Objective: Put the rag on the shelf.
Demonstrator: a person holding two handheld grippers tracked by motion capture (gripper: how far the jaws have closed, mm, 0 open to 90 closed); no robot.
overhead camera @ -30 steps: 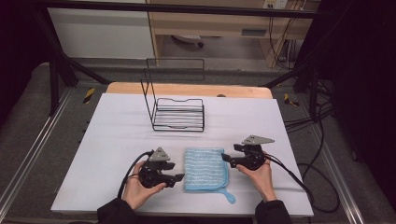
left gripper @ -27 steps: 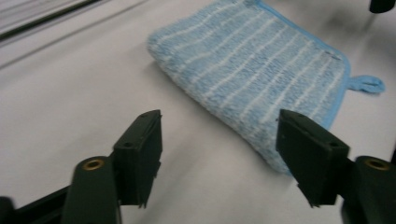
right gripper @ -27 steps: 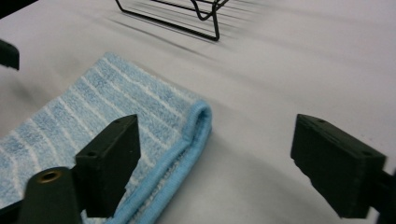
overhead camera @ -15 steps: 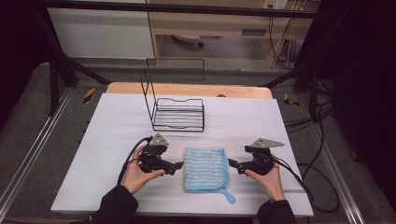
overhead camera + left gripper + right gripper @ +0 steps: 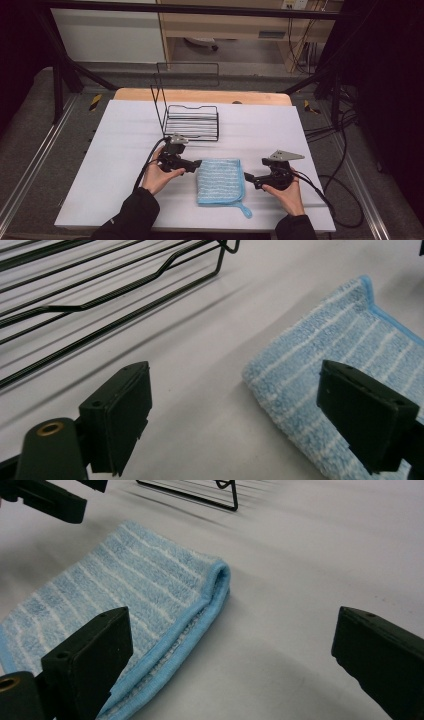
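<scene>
- Now the folded blue towel is lying flat near the desk's front edge.
- Left hand-held gripper, just opened wide, is gripping nothing.
- Right hand-held gripper is likewise gaping, empty.

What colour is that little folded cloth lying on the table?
The cloth is light blue with thin white stripes and a blue edge, clearest in the right gripper view.

Both left tongs and right tongs are matt black, each ending in two blocky, flat-faced jaws with small screw holes (a brass-coloured ring shows at the jaw base). A grey three-cornered plate tops each one, a black cable trails behind, and the person wears dark sleeves.
</scene>
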